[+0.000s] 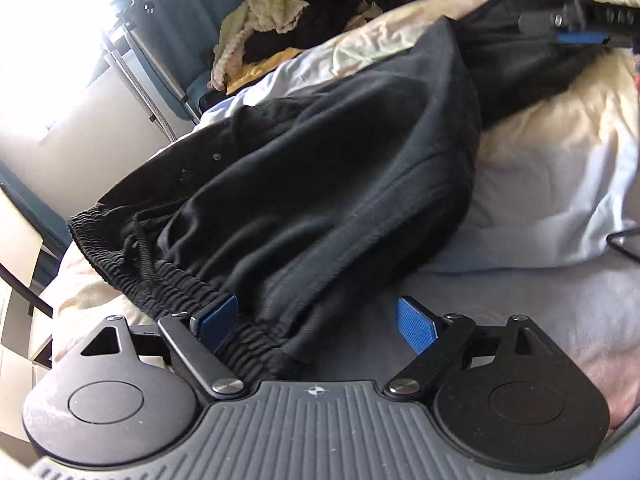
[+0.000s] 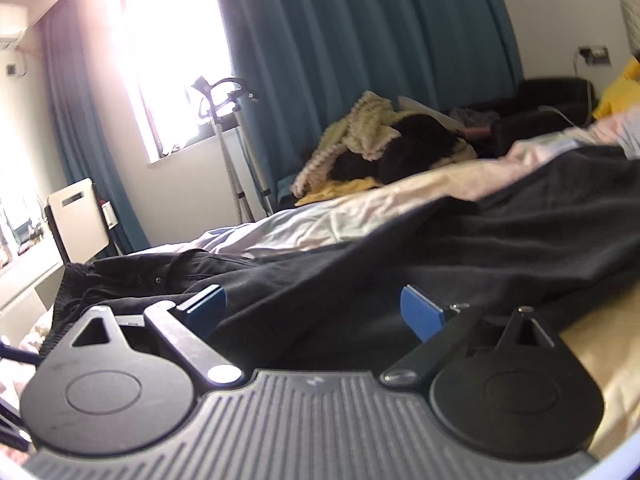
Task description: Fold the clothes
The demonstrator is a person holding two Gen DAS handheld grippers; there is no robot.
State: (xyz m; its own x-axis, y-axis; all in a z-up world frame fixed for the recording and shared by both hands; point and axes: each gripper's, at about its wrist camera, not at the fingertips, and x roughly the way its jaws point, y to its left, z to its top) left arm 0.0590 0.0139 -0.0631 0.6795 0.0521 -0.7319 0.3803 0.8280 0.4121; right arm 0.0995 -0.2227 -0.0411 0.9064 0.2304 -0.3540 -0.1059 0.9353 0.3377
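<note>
My left gripper [image 1: 316, 320] has its blue-padded fingers [image 1: 218, 322] spread wide, and the elastic waistband [image 1: 160, 280] of the black trousers [image 1: 320, 184] lies between them; the left pad touches the gathered band, while the right pad stands clear over bare sheet. That gripper sits low, almost on the bed [image 1: 560, 184], pointing along the trousers, which stretch away from the waistband across the pale rumpled bedding toward my other tool. My right gripper [image 2: 312, 312] is also spread wide, its fingers [image 2: 420, 316] straddling a fold of the same trousers [image 2: 400, 256]; the dark cloth fills the gap, but nothing is pinched. From the left camera I see the right gripper [image 1: 576, 28] lying low at the far end of the trousers. It too is held close to the bed [image 2: 320, 220] and looks across it toward a heap of clothes [image 2: 384, 148], a blue curtain [image 2: 360, 40] and a bright window [image 2: 172, 60].
</note>
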